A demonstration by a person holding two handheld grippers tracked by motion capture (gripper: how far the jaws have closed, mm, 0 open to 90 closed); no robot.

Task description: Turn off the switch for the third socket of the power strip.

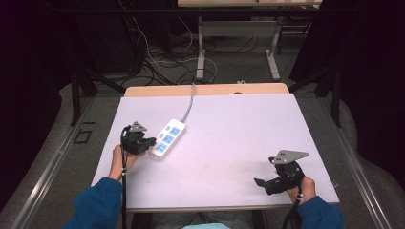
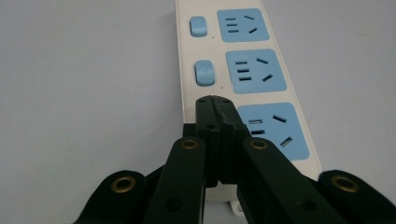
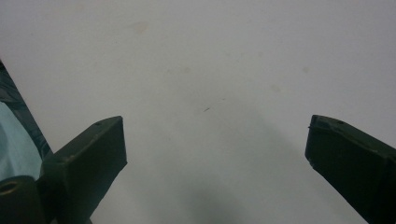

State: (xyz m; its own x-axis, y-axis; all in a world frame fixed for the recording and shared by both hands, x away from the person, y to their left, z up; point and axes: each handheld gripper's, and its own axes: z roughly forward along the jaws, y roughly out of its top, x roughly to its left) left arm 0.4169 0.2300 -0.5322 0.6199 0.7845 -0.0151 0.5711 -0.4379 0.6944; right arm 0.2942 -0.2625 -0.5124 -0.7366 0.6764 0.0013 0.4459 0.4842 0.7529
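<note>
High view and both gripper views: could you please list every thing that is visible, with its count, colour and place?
power strip: one, white with three blue sockets, left part of the table, grey cable running to the far edge
switches: two seen, blue, beside the sockets
table: one, pale top, wooden far edge
floor cables: several, dark and white, behind the table
left gripper: one, black, shut, tips over the strip
right gripper: one, black, open, near right corner
sleeves: two, blue

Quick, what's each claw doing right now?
Left claw: shut, empty, tips over the power strip beside its nearest socket.
Right claw: open, empty.
</note>
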